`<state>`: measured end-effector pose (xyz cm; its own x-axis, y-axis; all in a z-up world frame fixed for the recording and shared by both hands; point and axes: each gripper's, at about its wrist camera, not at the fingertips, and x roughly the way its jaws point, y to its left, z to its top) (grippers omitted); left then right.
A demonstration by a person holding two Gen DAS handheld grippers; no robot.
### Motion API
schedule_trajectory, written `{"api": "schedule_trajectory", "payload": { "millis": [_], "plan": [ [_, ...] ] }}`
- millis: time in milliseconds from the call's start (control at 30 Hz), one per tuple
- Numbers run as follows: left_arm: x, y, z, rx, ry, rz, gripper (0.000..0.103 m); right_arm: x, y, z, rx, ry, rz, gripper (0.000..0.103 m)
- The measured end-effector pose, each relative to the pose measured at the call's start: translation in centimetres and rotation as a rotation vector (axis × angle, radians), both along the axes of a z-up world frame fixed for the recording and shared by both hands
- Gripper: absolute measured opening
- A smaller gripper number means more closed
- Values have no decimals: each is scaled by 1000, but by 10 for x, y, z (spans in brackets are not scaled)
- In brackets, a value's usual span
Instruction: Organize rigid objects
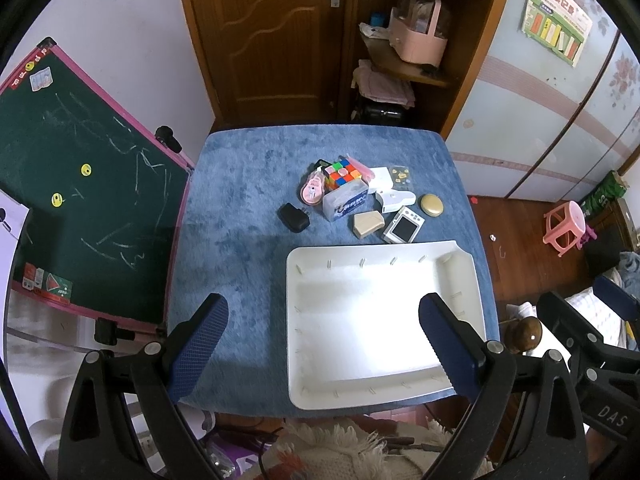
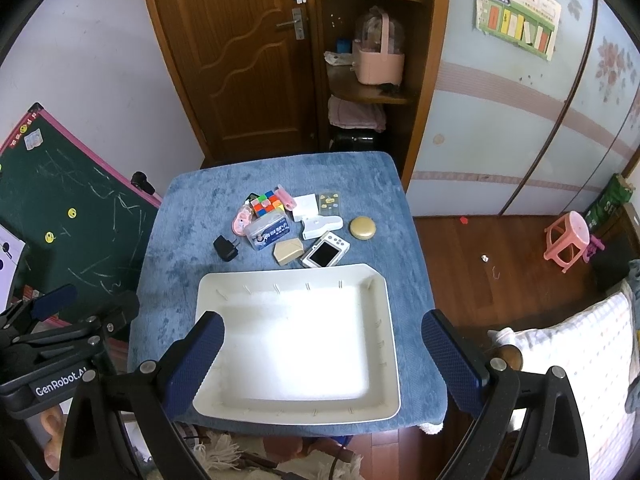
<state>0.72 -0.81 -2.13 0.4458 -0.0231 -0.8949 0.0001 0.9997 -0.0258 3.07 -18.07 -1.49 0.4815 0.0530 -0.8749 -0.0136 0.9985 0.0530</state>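
Lot, upper centre of both views: small hard items heaped close together on the blue plush-covered counter (image 2: 192,208), apparently awaiting sorting: multicoloured plastic puzzle cube (image 2: 269,203), black squarish plug adapter (image 2: 227,248), round flat gold tin (image 2: 363,227), tan faceted block (image 2: 289,251), white slab-shaped toy camera (image 2: 325,254). Lower centre: smooth white rectangular plastic tray (image 2: 390,320), shallow, nothing inside, likely their destination. Left claw (image 1: 322,346) and right claw (image 2: 322,356) both spread wide, holding nothing, above the tray.

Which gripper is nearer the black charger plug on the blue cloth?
Left, by a judgement. The left gripper hovers over the table's near edge, on the black charger plug's side. The right gripper hovers across the white tray, farther right.
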Motion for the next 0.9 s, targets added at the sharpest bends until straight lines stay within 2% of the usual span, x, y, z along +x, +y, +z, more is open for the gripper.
{"api": "schedule_trajectory", "payload": {
  "millis": [900],
  "plan": [
    [8,-11,5,-1,10,66,97,10,-8,-4,-33,-10,78,99]
  ]
}}
